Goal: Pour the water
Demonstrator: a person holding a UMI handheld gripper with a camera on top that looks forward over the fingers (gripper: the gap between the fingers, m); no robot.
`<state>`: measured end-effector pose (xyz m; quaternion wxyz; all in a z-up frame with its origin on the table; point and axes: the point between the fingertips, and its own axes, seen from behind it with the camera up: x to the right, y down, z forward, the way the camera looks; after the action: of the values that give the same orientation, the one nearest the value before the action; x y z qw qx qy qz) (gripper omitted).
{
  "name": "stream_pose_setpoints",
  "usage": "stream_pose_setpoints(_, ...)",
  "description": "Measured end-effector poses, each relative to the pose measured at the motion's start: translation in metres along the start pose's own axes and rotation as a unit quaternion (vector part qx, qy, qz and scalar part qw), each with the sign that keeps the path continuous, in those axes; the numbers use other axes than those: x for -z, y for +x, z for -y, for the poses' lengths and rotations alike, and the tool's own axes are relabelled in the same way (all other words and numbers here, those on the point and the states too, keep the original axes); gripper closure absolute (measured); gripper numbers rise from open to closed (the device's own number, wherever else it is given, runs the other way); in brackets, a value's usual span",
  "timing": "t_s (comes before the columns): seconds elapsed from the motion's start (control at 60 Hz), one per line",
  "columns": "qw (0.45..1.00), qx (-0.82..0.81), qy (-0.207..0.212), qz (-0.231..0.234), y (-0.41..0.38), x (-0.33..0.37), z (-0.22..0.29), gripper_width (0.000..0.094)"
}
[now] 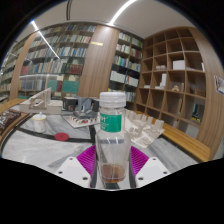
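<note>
Where the two purple pads [85,158] meet it, I see a clear plastic bottle [112,140] with a white cap and green label, upright, clamped by my hand-held gripper [112,172]. Brownish liquid sits at its base. Beyond it lies a white surface [40,140] with clutter, then bookshelves [60,55] and wooden cubbies [175,75].

Library or reading room, tall bookshelves [70,55], wooden cubby shelving [178,75], ceiling strip lights [45,40]
</note>
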<state>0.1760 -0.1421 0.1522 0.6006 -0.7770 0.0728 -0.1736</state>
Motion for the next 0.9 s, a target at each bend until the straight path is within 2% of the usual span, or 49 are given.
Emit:
stream_pose_setpoints(0.133,0.990,0.107,0.039,-0.080,0.006,-0.028,0.082,0.0489)
stream_pose_setpoints(0.283,0.942,0.276,0.097,-0.163,-0.030,-0.068,0.190,0.0489)
stream_pose_setpoints(0.367,0.889,0.393,0.134,-0.193,-0.075,-0.089,0.243,0.0493)
stream_pose_setpoints(0.5,0.755,0.589,0.191,-0.214,-0.168,-0.124,0.290,0.0491)
stream_pose_setpoints(0.6,0.668,0.688,0.214,-0.186,-0.243,-0.153,0.274,0.0492)
stream_pose_setpoints(0.767,0.482,0.830,0.229,-0.161,-0.335,-0.185,0.226,0.0494)
stream_pose_setpoints(0.9,0.443,0.859,0.211,-0.144,-0.352,-0.206,0.193,0.0491)
